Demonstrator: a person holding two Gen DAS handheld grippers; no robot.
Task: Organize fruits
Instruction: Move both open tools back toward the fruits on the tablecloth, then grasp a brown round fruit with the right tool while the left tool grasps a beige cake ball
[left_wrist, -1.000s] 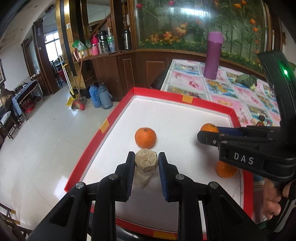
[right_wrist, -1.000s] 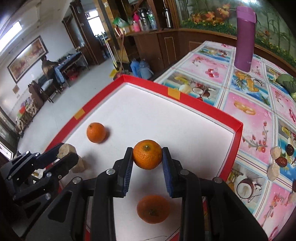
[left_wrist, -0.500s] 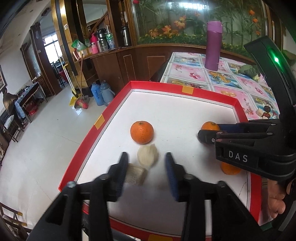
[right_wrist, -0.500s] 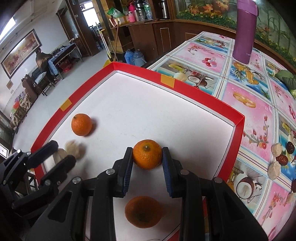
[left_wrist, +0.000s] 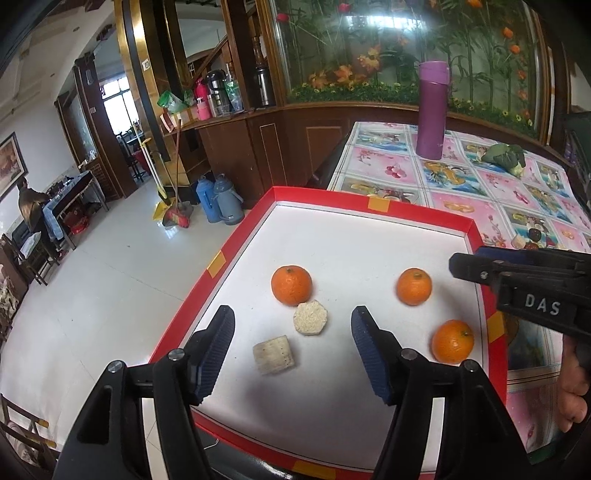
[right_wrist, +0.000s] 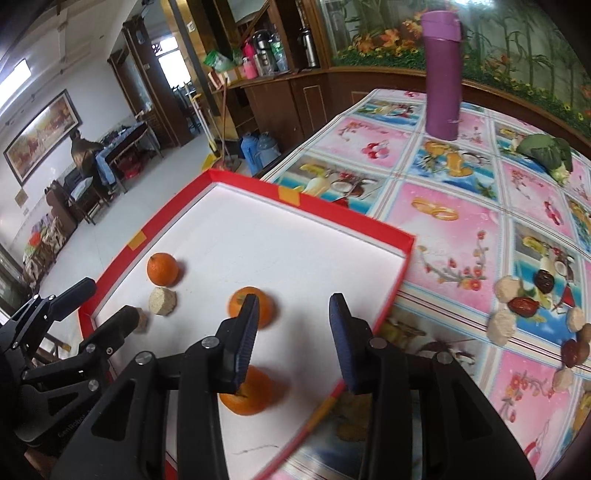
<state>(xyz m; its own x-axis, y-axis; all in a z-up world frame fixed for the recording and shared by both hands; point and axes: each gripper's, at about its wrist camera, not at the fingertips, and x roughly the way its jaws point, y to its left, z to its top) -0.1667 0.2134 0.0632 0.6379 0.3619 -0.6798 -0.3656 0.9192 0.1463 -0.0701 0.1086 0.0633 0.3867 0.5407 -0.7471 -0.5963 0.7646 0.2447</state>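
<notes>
A red-rimmed white tray holds three oranges and two pale beige pieces. In the left wrist view one orange lies beside the octagonal piece, with a squarish piece nearer me. Two more oranges lie toward the tray's right side. My left gripper is open above the beige pieces, holding nothing. My right gripper is open too, with one orange just past its left finger and another under it.
A purple bottle stands on the flowered tablecloth beyond the tray. Loose beige pieces and dark dates lie on the cloth to the right. A green vegetable sits at the far right. The floor drops off left of the tray.
Both grippers have opened and drawn back. The left one let go of the octagonal beige piece next to the squarish one; the right one let go of its orange onto the tray.
</notes>
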